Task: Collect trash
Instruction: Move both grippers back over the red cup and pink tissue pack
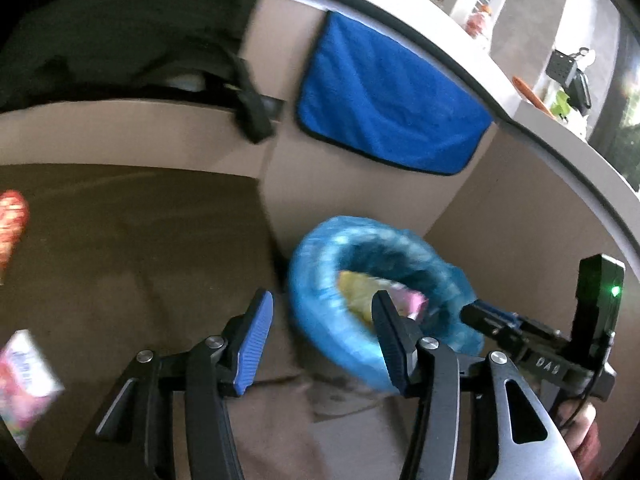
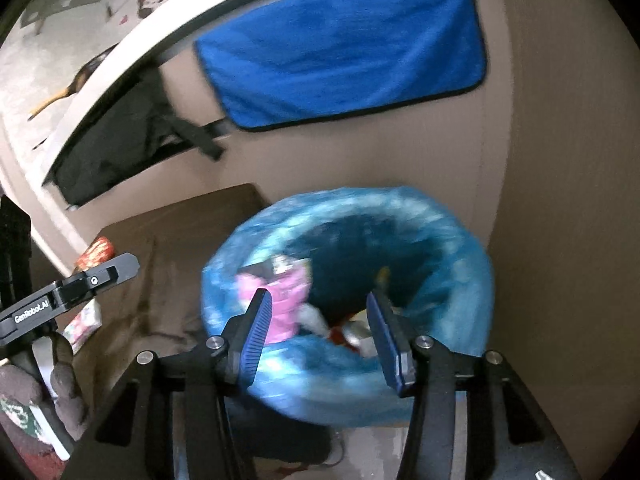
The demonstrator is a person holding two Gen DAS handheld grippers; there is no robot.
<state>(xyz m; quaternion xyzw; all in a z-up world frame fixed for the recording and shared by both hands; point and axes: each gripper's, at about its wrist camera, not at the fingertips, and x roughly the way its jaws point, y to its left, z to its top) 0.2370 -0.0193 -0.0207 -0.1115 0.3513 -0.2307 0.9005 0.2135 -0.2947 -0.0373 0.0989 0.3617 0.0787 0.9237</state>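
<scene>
Sitting on the floor (image 2: 168, 288) by a wall w/ blue cloth (image 2: 340, 48): bin (image 2: 448, 240) w/ blue liner, pink wrapper (image 2: 286, 296) inside. Right claw (image 2: 320, 340) open above it, empty; left claw (image 1: 320, 340) open, empty, beside bin.

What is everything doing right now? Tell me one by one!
Left gripper: open, holding nothing.
Right gripper: open over the bin, holding nothing.
Trash bin: upright, blue liner, open top, wrappers inside.
Pink wrapper: lying in the bin.
Blue cloth: hanging flat.
Red wrapper: on the floor.
</scene>
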